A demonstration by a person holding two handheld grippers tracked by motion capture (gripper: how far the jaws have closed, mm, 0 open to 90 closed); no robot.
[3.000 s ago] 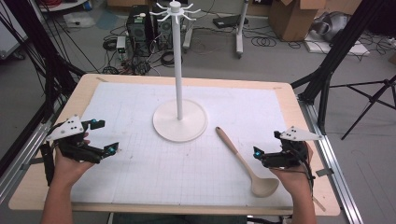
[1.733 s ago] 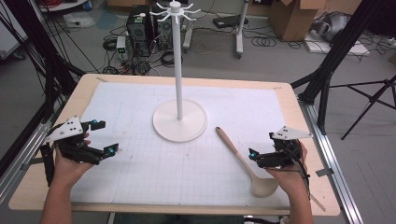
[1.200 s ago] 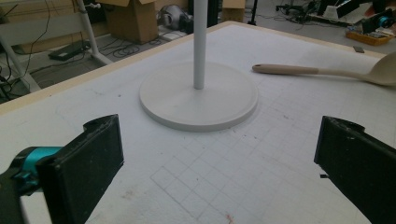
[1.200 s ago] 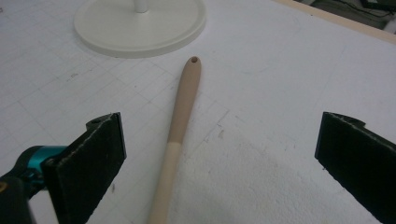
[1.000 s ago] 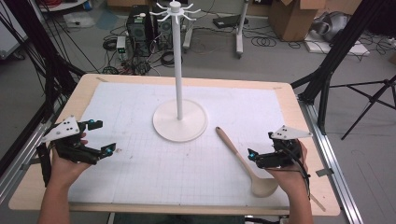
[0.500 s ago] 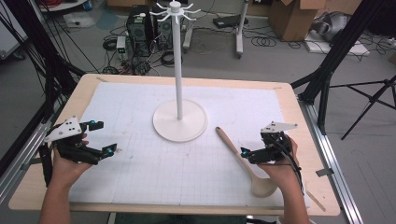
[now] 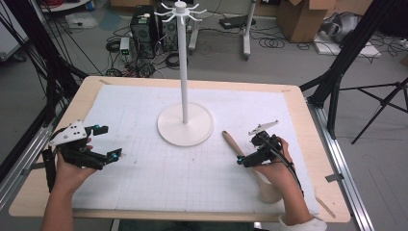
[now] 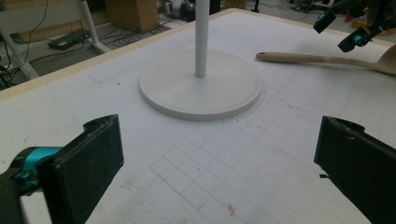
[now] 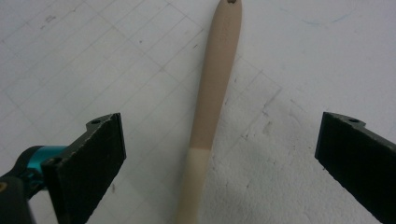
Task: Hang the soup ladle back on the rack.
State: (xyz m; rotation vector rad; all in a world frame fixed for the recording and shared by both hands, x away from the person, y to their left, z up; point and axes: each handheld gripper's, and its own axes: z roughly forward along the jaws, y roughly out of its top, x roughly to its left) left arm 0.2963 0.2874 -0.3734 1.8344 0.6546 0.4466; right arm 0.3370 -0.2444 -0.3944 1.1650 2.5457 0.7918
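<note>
High view: the right gripper [image 7: 246, 157] has moved left from the table's right edge and now hangs over the handle of the long pale wooden spoon [image 7: 234, 143], which lies flat right of the white round-based hook stand [image 7: 185, 123]; the left gripper [image 7: 107, 142] is unchanged, near left.

Left gripper view: jaws wide, empty, over the white gridded mat [image 8: 196, 163].

Right gripper view: jaws wide, straddling the spoon handle [image 9: 215, 88] without touching; a grasp looks next.

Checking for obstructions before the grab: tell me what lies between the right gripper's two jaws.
The wooden spoon handle runs up between the open jaws of the right gripper, touching neither, over the white gridded mat, as the right gripper view shows.
</note>
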